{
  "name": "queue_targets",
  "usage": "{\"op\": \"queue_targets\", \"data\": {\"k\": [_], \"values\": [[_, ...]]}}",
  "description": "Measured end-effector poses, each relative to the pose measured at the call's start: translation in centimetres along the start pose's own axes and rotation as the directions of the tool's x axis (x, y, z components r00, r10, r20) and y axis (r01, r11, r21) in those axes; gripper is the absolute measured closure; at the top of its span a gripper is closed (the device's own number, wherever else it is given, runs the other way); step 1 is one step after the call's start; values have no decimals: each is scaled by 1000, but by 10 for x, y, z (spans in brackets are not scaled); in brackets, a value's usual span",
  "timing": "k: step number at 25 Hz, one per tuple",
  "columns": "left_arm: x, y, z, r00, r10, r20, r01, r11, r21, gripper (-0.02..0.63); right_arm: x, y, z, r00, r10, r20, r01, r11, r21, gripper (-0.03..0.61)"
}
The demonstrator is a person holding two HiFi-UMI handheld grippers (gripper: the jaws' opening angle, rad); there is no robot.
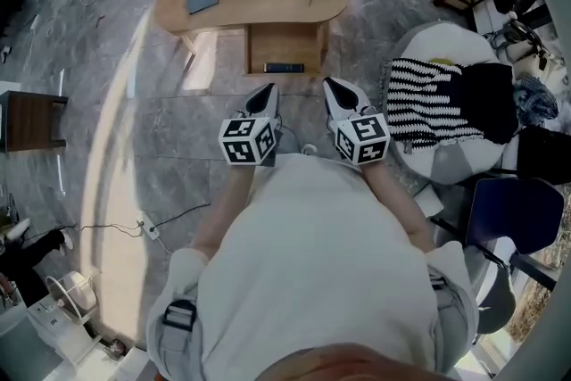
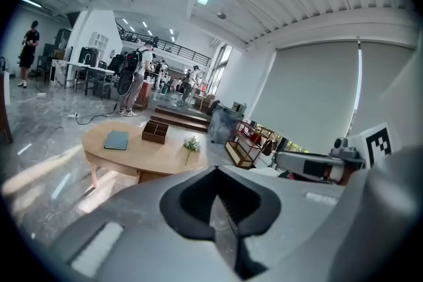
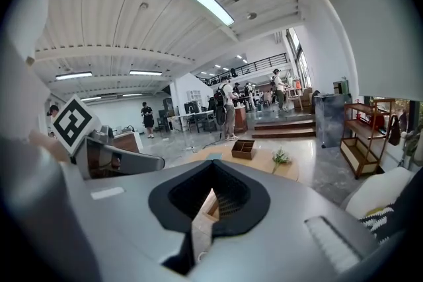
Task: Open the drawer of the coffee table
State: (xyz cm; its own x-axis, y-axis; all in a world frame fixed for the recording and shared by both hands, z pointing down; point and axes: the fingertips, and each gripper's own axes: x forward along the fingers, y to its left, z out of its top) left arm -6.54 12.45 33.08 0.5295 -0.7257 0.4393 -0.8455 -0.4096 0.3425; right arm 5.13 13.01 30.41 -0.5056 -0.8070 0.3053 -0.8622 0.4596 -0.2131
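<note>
We are holding the left gripper (image 1: 266,95) at centre-left of the frame, its jaws pressed together on nothing. Above it, at upper centre, the table (image 1: 259,3) is showing its drawer (image 1: 281,45) standing open, with a dark flat item (image 1: 284,67) lying inside. We are holding the right gripper (image 1: 332,88) alongside, its jaws likewise pressed together and empty.

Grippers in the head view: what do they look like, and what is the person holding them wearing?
The left gripper and right gripper match: pale grey shells that taper to pointed jaws lined with black ribbed pads. Each carries a white cube printed with black square markers. No cables show. The person wears a pale top.
</note>
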Motion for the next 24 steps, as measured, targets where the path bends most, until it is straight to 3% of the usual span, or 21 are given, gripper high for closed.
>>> {"op": "queue_targets", "data": {"k": [24], "values": [[-4,5,-9,1000,-4,-9,4,1000,-4,617,-9,5,-1,999,-4,34,4,1000,10,581]]}}
